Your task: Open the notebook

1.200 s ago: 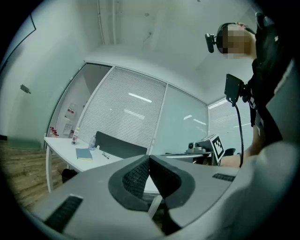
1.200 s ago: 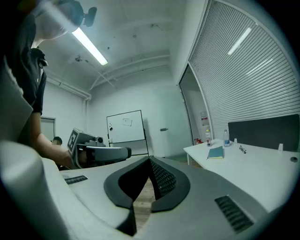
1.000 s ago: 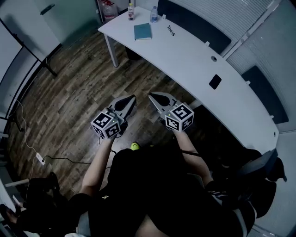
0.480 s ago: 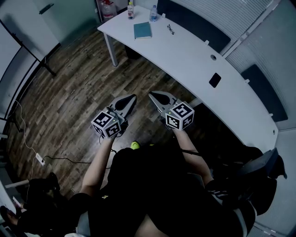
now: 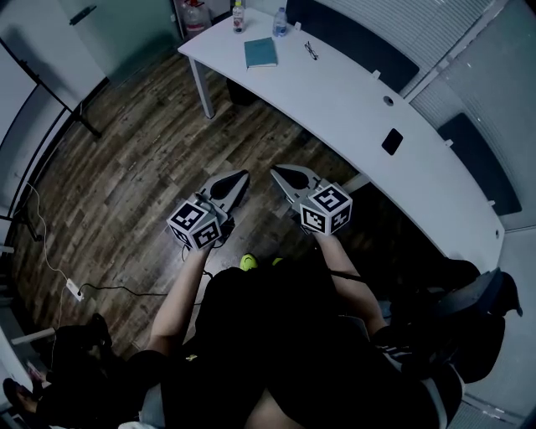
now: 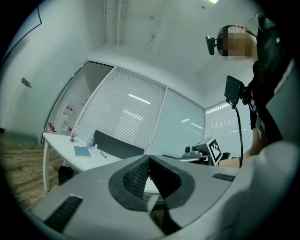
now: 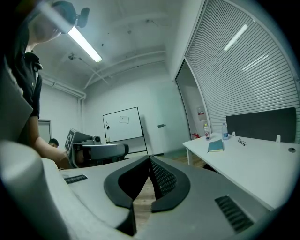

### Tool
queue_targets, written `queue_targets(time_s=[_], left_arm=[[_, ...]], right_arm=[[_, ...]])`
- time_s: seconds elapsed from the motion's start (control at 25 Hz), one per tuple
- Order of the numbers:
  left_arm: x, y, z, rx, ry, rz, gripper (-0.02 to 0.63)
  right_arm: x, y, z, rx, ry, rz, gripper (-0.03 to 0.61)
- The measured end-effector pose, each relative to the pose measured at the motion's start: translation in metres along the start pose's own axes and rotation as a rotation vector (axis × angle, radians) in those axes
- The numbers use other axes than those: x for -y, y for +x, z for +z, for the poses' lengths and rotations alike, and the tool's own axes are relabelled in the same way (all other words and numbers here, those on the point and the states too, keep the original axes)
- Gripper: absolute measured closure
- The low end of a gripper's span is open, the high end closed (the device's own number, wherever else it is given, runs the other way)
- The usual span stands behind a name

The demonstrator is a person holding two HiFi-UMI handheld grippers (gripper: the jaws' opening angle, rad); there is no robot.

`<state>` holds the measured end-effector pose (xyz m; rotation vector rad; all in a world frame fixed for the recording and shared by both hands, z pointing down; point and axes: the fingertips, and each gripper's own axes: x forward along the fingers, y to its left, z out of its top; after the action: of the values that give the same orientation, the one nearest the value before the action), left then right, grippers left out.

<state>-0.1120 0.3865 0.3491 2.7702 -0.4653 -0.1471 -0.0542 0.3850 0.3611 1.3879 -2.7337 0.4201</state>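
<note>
A closed teal notebook (image 5: 260, 53) lies near the far end of a long white table (image 5: 352, 109); it also shows as a small notebook (image 6: 82, 152) in the left gripper view and as the notebook (image 7: 216, 146) in the right gripper view. My left gripper (image 5: 243, 176) and right gripper (image 5: 274, 173) hang side by side over the wooden floor, well short of the table and far from the notebook. Both are shut with nothing between the jaws, which meet tip to tip in each gripper view. Each gripper sees the other's marker cube beside it.
Two bottles (image 5: 238, 17) stand at the table's far end, glasses (image 5: 311, 52) lie right of the notebook, a dark phone (image 5: 391, 141) lies nearer. A power strip with a cable (image 5: 75, 289) trails on the floor at left. A dark chair (image 5: 477, 318) stands at right. A whiteboard (image 7: 122, 124) lines the far wall.
None of the things has moved; the view has shifted slightly, so the table and notebook sit a little higher in the picture. Both grippers stay shut and in place.
</note>
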Motion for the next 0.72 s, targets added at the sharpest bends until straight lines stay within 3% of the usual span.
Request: queue_targets(time_s=[0.72], left_arm=[[-0.018, 0.000, -0.005, -0.011, -0.008, -0.002, 0.609]], right_arm=[[0.006, 0.025, -0.013, -0.031, -0.016, -0.018, 0.563]])
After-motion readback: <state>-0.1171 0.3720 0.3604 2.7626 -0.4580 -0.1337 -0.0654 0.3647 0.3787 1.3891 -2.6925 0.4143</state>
